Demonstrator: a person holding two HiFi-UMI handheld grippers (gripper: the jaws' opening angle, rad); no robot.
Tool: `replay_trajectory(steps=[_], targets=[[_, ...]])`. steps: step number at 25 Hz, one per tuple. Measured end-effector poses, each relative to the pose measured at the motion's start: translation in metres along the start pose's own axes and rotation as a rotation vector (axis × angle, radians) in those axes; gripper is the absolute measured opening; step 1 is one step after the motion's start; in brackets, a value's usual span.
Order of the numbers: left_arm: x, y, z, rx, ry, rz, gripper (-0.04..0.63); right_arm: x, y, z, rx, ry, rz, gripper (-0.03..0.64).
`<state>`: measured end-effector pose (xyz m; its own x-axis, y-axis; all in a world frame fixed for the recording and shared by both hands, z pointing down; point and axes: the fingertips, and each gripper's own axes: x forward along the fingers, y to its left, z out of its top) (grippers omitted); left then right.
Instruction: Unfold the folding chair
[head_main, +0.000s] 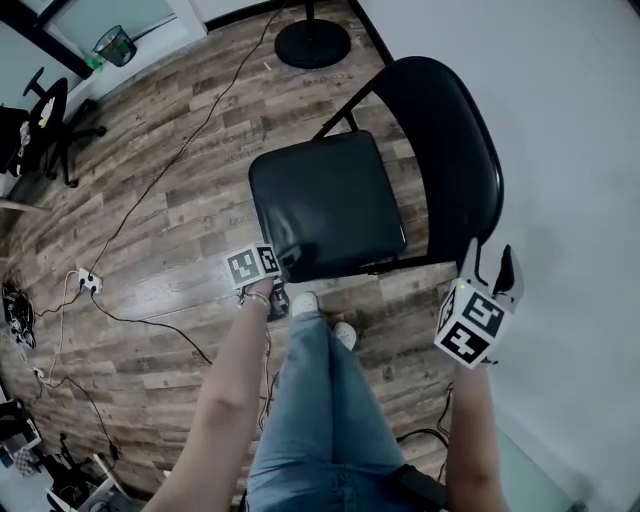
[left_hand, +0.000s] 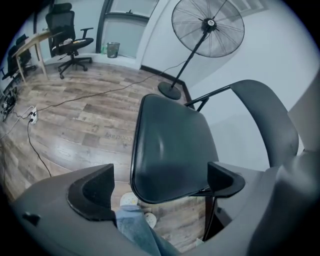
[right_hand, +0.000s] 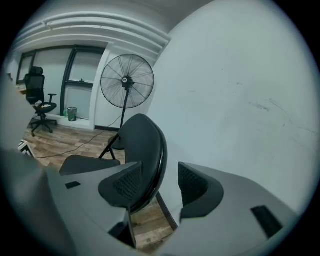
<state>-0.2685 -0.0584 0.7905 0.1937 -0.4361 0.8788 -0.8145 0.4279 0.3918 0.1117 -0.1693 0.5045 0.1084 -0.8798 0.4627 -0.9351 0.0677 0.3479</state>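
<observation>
**A:** What stays hidden on the black metal folding chair (head_main: 325, 205)?

**B:** From the head view its padded seat (head_main: 330, 190) covers the legs, and only one tube (head_main: 338, 118) shows behind it. In the right gripper view the right gripper (right_hand: 160, 172) blocks the curved backrest's (right_hand: 142, 140) lower end with its left jaw, so contact there can't be judged

**A:** And the left gripper (left_hand: 160, 167)?

**B:** From above, its jaws vanish against the dark seat front. In its own view its body covers the backrest's lower end

**A:** Anything cropped?

**B:** The black pedestal fan (head_main: 312, 43) shows only its base and pole foot, cut by the top edge. The black office chair (head_main: 50, 120) runs off the left edge, and the clutter (head_main: 60, 470) at the floor's lower left corner is too small to name
</observation>
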Motion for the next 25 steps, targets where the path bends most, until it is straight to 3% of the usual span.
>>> replay_trajectory(steps=[8,14,25], targets=[[-0.069,-0.029,0.005,0.025,-0.042,-0.004,0.552,-0.043,-0.013,0.021,0.038,0.014,0.096,0.187],[-0.117,-0.055,0.009,0.054,-0.066,-0.026,0.552,-0.071,-0.026,0.051,0.008,-0.029,0.129,0.184],[-0.196,-0.102,0.032,0.206,-0.154,-0.117,0.552,-0.133,-0.044,0.081,0.038,-0.086,0.16,0.184]])
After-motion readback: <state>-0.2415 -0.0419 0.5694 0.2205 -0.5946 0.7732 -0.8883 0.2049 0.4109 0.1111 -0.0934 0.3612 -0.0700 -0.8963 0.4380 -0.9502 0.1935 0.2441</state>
